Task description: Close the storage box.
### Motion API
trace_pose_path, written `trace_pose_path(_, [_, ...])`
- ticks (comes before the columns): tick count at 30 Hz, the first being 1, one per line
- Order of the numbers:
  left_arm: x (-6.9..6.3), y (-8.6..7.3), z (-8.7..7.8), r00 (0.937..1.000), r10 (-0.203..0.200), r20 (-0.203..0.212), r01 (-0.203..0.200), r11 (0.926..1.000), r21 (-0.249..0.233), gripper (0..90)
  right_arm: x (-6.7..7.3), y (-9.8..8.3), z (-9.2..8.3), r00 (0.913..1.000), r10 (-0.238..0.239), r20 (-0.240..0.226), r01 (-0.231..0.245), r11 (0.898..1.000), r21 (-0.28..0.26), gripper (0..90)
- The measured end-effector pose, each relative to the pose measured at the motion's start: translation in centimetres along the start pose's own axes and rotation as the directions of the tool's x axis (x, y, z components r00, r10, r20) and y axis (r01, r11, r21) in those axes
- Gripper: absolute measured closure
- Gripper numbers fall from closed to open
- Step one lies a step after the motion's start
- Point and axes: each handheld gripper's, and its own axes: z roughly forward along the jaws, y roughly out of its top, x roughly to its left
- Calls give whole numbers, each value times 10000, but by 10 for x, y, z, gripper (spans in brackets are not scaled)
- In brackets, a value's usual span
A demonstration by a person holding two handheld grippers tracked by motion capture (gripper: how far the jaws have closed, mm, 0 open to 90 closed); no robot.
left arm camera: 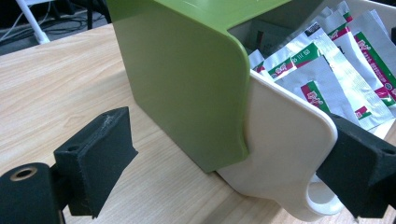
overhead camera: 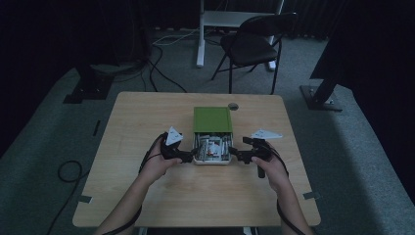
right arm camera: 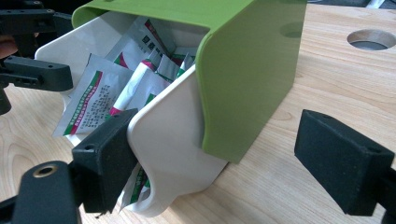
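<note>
The green box (overhead camera: 212,119) lies near the middle of the wooden surface (overhead camera: 147,196), and its cream drawer (overhead camera: 211,160) is pulled out toward the person. In the left gripper view the drawer's side wall (left arm camera: 285,154) comes out from under the green shell (left arm camera: 187,84).

Both forearms come in from the near edge and spread slightly outward, with the wrists bent inward, so the two tools point at each other across the drawer front. The left hand (overhead camera: 157,164) holds the left gripper (overhead camera: 188,156) at the drawer's left front corner. Its jaws stand open: one pad is at the inner side of the drawer wall, the other stays well apart over bare wood. The right hand (overhead camera: 270,166) holds the right gripper (overhead camera: 235,155) at the opposite corner. Its jaws are open too, with one pad inside the drawer wall against the contents and the other free beside the green shell.

Inside the drawer lie many white sachets (right arm camera: 100,95) with red and green print, packed loosely and leaning on each other.
</note>
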Motion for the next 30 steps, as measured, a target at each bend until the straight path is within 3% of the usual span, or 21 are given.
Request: trace_pose_path(30, [11, 9, 12, 9996, -58, -277, 61, 9999, 80, 101, -7, 11, 12, 9981, 119, 612, -118, 9999, -20, 144])
